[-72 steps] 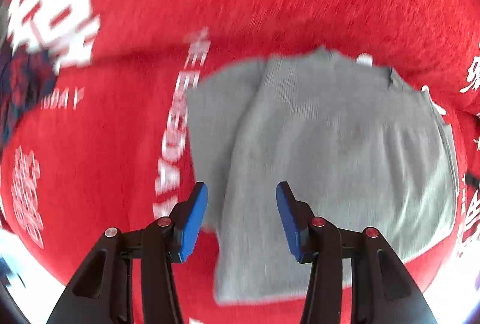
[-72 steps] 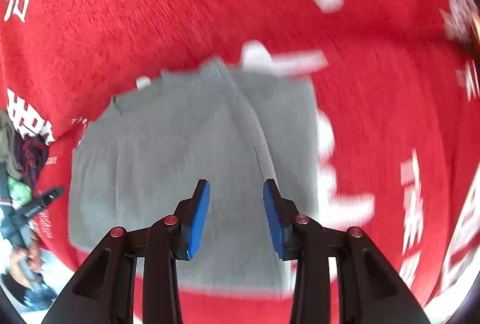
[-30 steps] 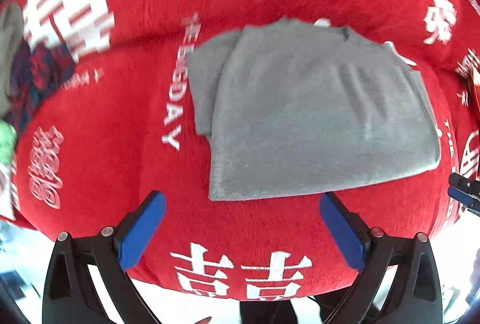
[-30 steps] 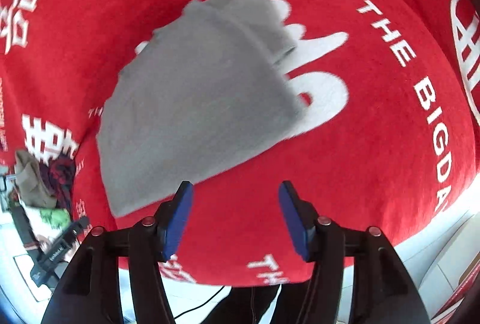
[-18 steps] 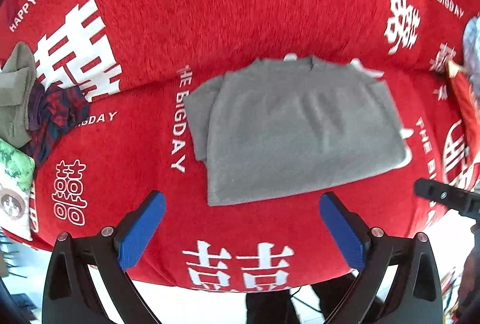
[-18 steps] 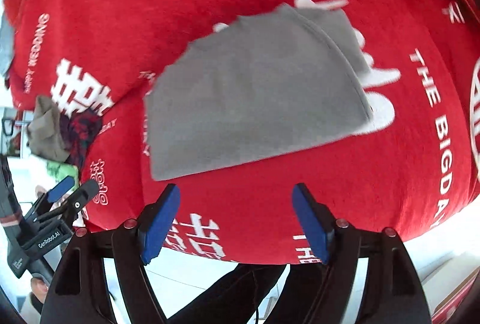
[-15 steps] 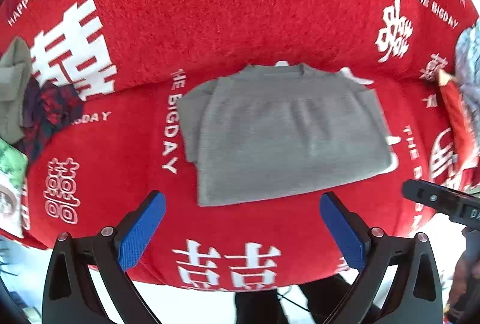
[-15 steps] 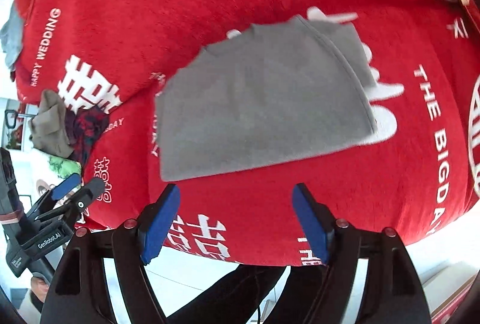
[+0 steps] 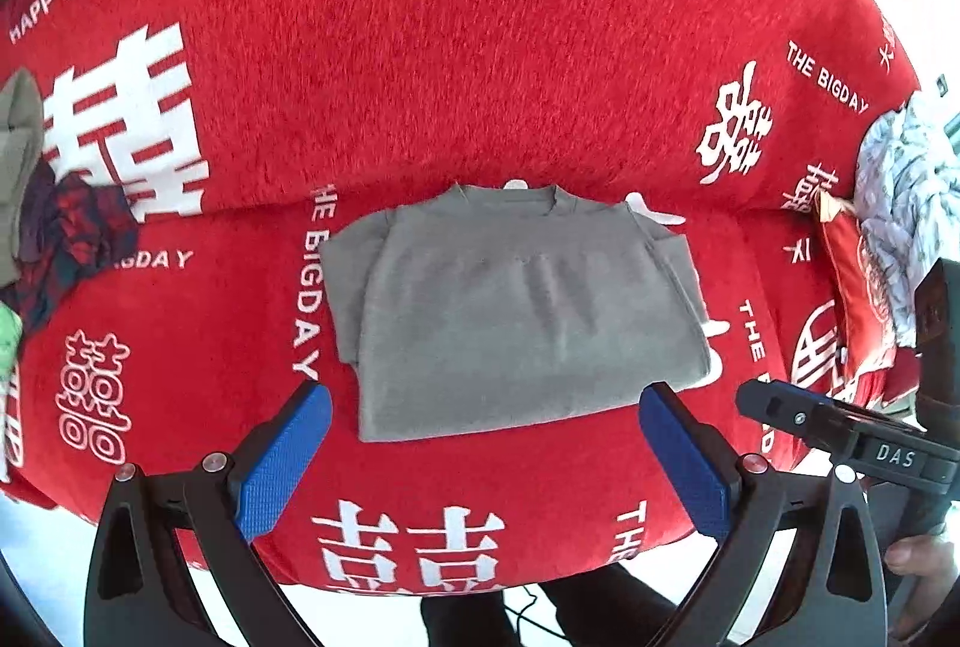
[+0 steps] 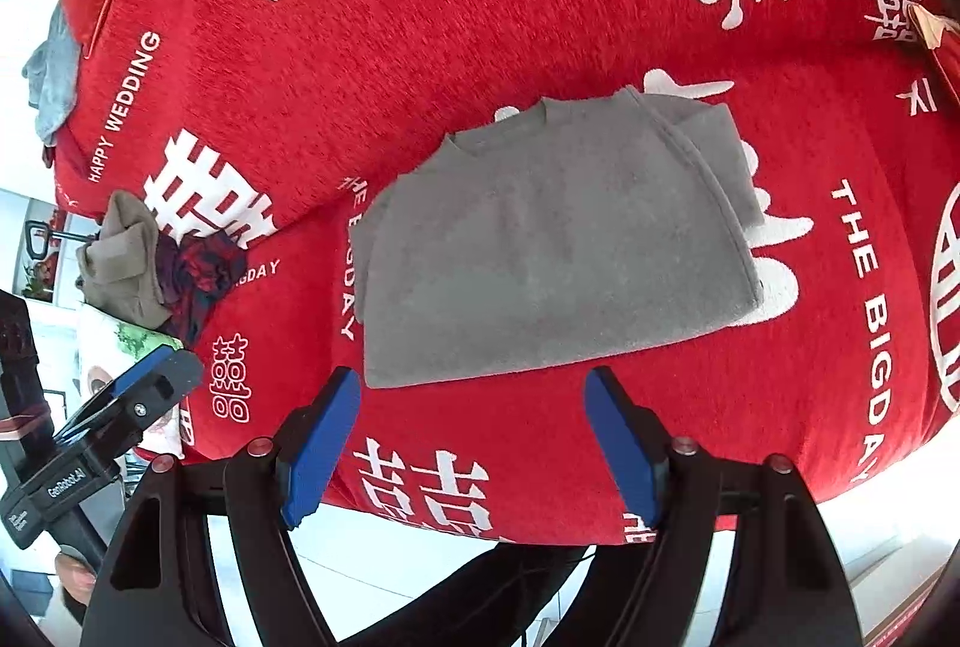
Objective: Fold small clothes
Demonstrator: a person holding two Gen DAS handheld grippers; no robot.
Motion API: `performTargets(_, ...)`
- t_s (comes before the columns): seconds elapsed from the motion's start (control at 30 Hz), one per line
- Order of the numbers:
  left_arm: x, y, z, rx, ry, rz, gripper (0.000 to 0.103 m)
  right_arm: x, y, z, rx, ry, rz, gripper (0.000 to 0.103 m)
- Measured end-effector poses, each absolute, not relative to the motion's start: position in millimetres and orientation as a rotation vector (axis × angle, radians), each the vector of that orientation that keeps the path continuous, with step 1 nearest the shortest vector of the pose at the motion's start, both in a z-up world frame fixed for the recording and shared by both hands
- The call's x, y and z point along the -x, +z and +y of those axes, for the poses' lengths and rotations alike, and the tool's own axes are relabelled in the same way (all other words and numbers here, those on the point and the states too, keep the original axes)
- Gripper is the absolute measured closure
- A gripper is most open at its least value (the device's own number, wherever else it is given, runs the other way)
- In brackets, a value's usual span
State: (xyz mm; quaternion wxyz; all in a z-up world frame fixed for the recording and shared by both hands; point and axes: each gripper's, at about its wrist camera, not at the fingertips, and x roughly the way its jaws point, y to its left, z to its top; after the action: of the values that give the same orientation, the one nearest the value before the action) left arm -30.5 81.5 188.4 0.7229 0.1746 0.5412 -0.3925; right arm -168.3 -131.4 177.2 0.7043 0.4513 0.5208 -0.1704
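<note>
Both grippers, left gripper [image 9: 483,458] & right gripper [image 10: 474,446], are hanging wide open w/ nothing between jaws, since the grey top [image 9: 516,311] is lying folded flat on the red sofa cover [image 9: 420,77], apparently done.

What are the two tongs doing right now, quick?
Left tongs: open, holding nothing, above the grey top.
Right tongs: open, holding nothing; they have just been opening wider.
</note>
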Motion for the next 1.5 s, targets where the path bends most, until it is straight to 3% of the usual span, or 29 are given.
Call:
performTargets(0.33,41,238,72,-0.410,-0.800,0.905,0.000,171,198,-144,-0.976,-0.413,1.105,0.023)
performTargets(0.5,35,241,62,-0.379,-0.828,0.954,0.000,166,203,-149,-0.951,-0.408,1.101,0.023)
performTargets(0.7,33,251,65,-0.283,-0.823,0.890,0.000,163,212,-157,-0.911,-0.399,1.057,0.023)
performTargets(1.0,-10,207,71,-0.001,-0.753,1.178,0.000,156,206,-171,-0.892,-0.369,1.051,0.020)
performTargets(1.2,7,214,64,-0.314,-0.577,0.956,0.000,152,190,-180,-0.898,-0.309,1.104,0.020)
performTargets(1.5,-1,222,74,-0.224,-0.352,1.013,0.000,132,204,-201,-0.826,-0.194,1.054,0.020)
